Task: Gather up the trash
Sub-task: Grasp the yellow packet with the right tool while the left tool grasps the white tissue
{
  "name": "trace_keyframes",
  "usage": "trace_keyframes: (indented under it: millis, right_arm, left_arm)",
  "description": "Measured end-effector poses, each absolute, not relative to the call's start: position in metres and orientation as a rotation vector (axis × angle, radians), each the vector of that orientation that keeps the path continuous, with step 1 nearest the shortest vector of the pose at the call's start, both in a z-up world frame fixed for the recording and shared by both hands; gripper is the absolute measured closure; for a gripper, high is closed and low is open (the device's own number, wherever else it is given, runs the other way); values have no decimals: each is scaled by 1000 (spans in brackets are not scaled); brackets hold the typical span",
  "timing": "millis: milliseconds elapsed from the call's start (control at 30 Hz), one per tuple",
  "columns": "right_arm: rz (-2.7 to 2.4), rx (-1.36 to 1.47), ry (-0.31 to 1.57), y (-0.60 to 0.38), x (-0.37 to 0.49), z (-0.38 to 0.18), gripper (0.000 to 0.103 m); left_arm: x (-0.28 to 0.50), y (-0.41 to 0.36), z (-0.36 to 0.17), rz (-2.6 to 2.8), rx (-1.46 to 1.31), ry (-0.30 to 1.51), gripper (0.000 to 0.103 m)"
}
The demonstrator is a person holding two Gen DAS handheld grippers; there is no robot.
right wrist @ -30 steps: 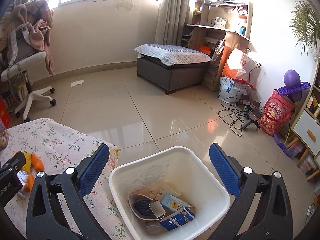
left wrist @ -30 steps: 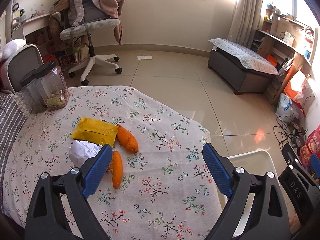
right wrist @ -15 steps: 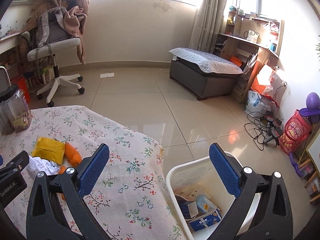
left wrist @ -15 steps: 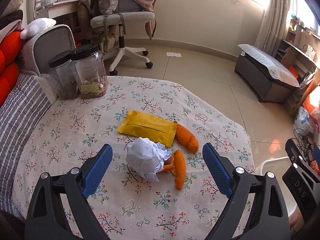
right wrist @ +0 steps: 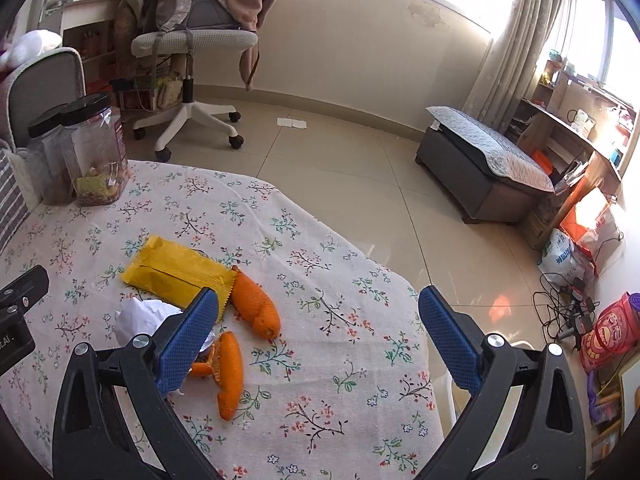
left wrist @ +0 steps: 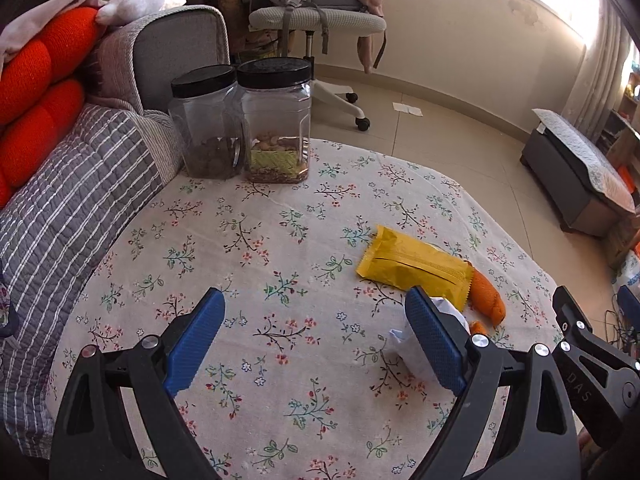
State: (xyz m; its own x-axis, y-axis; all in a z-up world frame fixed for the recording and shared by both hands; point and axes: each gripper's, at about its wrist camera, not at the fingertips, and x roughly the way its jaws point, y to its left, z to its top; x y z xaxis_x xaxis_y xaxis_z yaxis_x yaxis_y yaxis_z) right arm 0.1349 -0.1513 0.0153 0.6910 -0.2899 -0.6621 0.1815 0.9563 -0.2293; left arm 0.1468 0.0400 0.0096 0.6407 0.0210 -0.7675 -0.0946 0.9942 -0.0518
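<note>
Trash lies on the floral tablecloth [right wrist: 320,248]: a yellow wrapper [right wrist: 176,272], a crumpled white paper [right wrist: 146,318] and two orange peels [right wrist: 256,306] [right wrist: 230,368]. My right gripper [right wrist: 318,320] hangs open above the table just right of the peels; its left finger hides part of the paper. In the left wrist view the wrapper [left wrist: 416,266] and a peel [left wrist: 486,298] lie to the right. The paper [left wrist: 400,344] sits partly behind the right finger of my open left gripper [left wrist: 315,320], which holds nothing.
Two black-lidded plastic jars [left wrist: 276,120] [left wrist: 208,128] stand at the table's far left corner by a striped grey sofa [left wrist: 60,216]. A sliver of white bin rim [right wrist: 448,392] shows past the table's right edge. An office chair [right wrist: 192,40], a bench [right wrist: 488,168] and floor cables [right wrist: 568,300] lie beyond.
Both grippers swung left: the right left the bin and now faces the trash on the table; the left passed the trash, which now sits at its right. Both stayed open.
</note>
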Motion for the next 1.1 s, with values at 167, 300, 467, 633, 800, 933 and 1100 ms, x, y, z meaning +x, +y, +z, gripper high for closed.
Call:
trace_keyframes:
  millis: [167,300,467,633,800,933,1100]
  right_arm:
    - [-115,-278,857,-122,181,6,8]
    - [43,-402,988,-101,219,-13,11]
    - [248,-514,1138,-78,249,-38,11]
    - [350,-539,1268,-68,273,-63,11]
    - [379,-558,1358,-63,287,-87,21]
    - [436,-469,1392,-65,292,-88,33]
    - [459,-378,1369,-68,294,-76,82]
  left_arm:
    - [156,72,2,91,-175,905,14]
    - [162,84,-4,80,-224,936,14]
    - [168,95,-8,89,-265,968,14]
    - [172,112,-12,109,-324,991,14]
    - [176,116,-13,95,-360,1002,14]
    - [180,115,-15,71,-378,1013,14]
    - [184,112,-22,47,-389,1040,14]
